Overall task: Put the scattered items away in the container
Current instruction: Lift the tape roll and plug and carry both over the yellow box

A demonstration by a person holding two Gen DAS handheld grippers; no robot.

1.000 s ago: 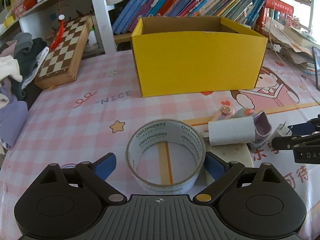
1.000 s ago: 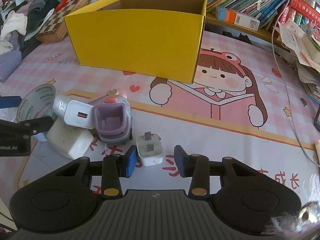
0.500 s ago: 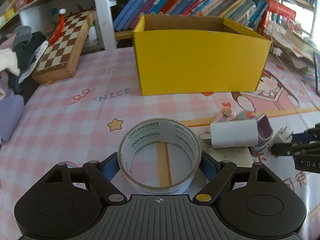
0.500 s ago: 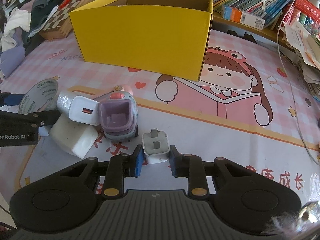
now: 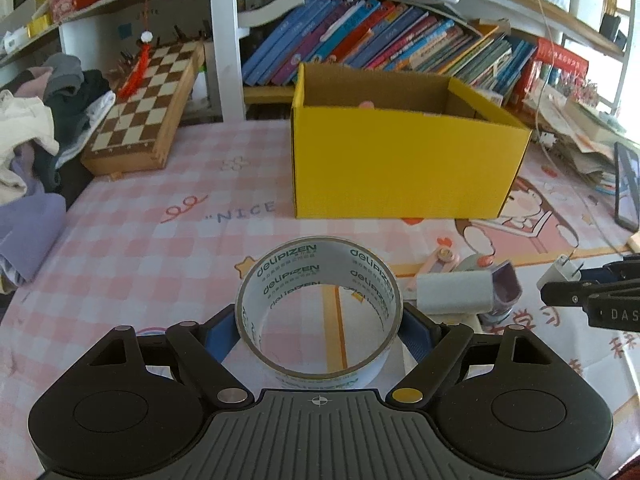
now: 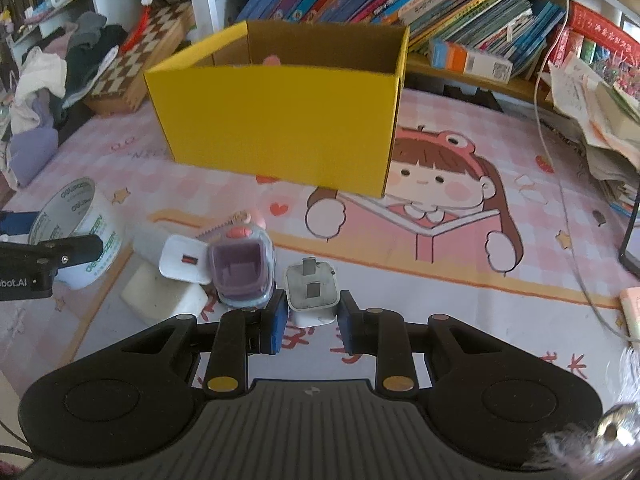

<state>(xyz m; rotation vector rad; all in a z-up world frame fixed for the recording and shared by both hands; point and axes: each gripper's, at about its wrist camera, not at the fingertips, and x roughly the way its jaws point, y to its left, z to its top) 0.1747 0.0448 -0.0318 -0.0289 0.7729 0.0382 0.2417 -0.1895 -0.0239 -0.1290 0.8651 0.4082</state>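
Observation:
My left gripper (image 5: 318, 332) is shut on a clear tape roll (image 5: 318, 308) and holds it above the pink checked tablecloth. My right gripper (image 6: 312, 320) is shut on a small white plug charger (image 6: 311, 294), raised off the table; it also shows in the left wrist view (image 5: 558, 274). The open yellow cardboard box (image 5: 404, 164) stands ahead of both, and appears in the right wrist view (image 6: 280, 120). On the table remain a larger white charger (image 6: 184, 260), a purple-and-grey toy (image 6: 242, 272) and a white block (image 6: 162, 294).
A chessboard case (image 5: 144, 112) and a pile of clothes (image 5: 28, 140) lie at the left. A bookshelf (image 5: 380, 44) runs behind the box. Stacked papers (image 6: 608, 120), a cable and a phone (image 5: 626, 188) sit at the right.
Both grippers closed on their items, the left on the tape roll and the right on the small charger, and lifted them; the box now looks lower and its inside shows.

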